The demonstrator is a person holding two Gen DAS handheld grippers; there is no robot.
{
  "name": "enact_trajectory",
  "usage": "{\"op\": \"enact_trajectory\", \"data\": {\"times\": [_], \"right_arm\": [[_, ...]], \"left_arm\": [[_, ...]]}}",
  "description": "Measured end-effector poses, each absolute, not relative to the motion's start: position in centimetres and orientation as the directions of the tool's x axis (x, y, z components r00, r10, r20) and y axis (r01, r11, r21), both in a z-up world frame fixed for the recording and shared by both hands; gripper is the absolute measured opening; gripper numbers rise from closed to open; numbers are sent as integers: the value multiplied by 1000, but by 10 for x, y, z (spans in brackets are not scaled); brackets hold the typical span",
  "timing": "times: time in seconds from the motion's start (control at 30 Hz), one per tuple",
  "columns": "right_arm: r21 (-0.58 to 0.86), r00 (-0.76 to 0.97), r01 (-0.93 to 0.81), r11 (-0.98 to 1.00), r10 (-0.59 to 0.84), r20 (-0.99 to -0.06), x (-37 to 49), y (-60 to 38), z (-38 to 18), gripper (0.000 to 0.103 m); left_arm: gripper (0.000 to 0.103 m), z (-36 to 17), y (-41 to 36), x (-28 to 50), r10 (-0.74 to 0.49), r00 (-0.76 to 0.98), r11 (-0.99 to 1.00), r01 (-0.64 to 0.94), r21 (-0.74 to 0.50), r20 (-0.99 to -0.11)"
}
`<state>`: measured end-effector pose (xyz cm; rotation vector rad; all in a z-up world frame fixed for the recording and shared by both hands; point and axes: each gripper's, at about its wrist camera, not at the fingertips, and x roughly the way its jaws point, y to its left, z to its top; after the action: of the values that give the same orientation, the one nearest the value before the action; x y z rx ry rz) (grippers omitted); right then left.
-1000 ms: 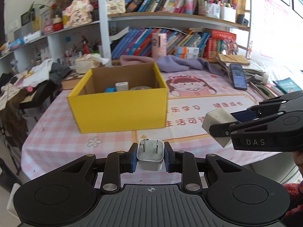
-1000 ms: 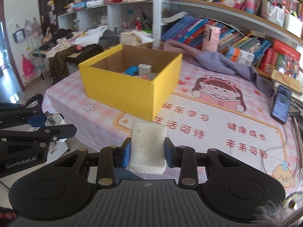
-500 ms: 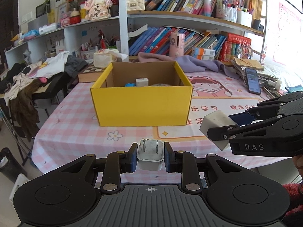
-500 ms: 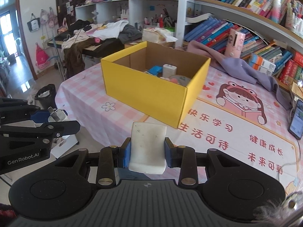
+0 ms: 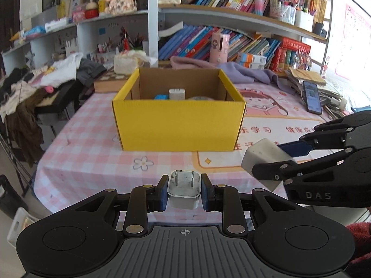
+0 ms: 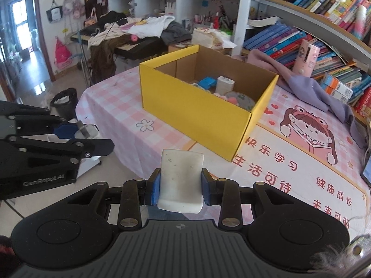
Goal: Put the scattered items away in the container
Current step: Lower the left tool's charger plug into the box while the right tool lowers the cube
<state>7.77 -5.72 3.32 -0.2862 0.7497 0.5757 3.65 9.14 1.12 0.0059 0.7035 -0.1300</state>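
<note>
Yellow cardboard box [image 5: 179,125] sitting far on checked tablecloth [image 5: 92,159]; left gripper [image 5: 184,191] pinching white plug adapter [image 5: 184,188], right gripper [image 6: 179,186] pinching white block [image 6: 180,180].

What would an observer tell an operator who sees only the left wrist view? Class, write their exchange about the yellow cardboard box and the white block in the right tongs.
Operator: What lies low in the yellow cardboard box, right side? Its wall hides it.
Observer: A round pale-green disc with something pink beside it.
Operator: How do the right tongs hold the white rectangular block?
Observer: Blue pads clamp its two narrow sides; its broad face is dark-specked.
</note>
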Motion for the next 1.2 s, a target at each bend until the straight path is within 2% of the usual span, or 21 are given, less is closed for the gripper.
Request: {"op": "enact_trajectory", "data": {"times": [0.13,0.4,0.8,0.97,1.2], "right_arm": [[-44,595,-582,812,388,-704,84,-57,36,32],[-8,624,-568,823,424,-657,114,-54,53,32],[-31,684,-547,836,426,-592,208,-41,75,32],[-76,690,-545,835,395,-606,253,-31,65,32],[-185,642,-594,783,323,-696,311,-14,36,32]], "left_arm": [[26,11,97,42,-124,748,991,122,-48,-652],[26,32,107,71,-119,784,992,125,-34,-610],[26,60,106,170,-115,823,982,179,63,-556],[26,55,105,225,-124,798,975,209,78,-590],[26,29,98,309,-147,673,961,271,56,-724]]}}
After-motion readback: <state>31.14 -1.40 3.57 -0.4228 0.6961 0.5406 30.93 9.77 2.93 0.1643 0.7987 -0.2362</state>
